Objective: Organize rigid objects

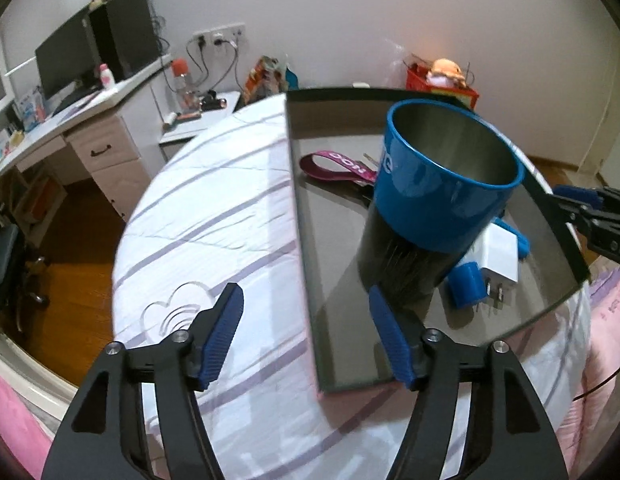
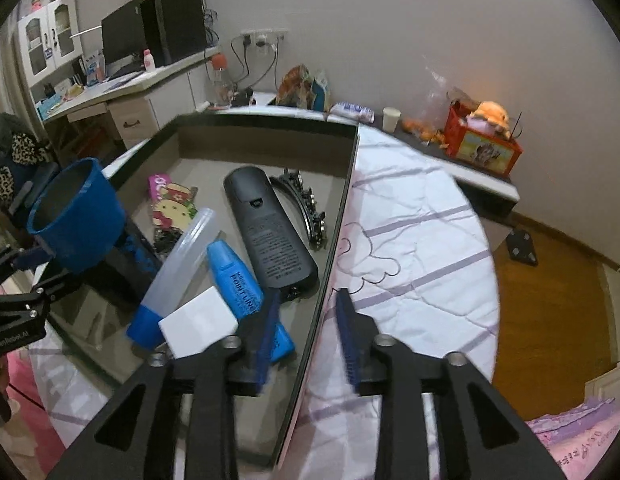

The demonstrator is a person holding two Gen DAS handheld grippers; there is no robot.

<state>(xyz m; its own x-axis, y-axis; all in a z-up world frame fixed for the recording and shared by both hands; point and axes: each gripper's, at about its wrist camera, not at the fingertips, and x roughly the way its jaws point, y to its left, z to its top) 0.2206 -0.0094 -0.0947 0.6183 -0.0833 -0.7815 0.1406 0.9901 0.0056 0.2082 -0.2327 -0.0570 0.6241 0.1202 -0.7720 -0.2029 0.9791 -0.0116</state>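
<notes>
A dark grey tray (image 1: 295, 184) lies on the bed. In it stands a blue cup (image 1: 450, 176) with a steel inside, beside a white charger plug (image 1: 496, 258), a blue-capped tube (image 1: 464, 288) and a pink strap (image 1: 338, 166). My left gripper (image 1: 308, 338) is open, its fingers on either side of the tray's left wall without pressing it. The right wrist view shows the tray (image 2: 344, 200) also holding a black remote (image 2: 270, 232), a blue highlighter (image 2: 240, 288) and a black hair comb (image 2: 308, 210). My right gripper (image 2: 308, 340) is open astride the tray's right wall.
The bed sheet (image 1: 214, 208) is white with purple stripes. A desk with a monitor (image 1: 66, 60) stands at the back left over a wooden floor (image 2: 550, 312). A red box with a plush toy (image 2: 484, 140) sits on a ledge by the wall.
</notes>
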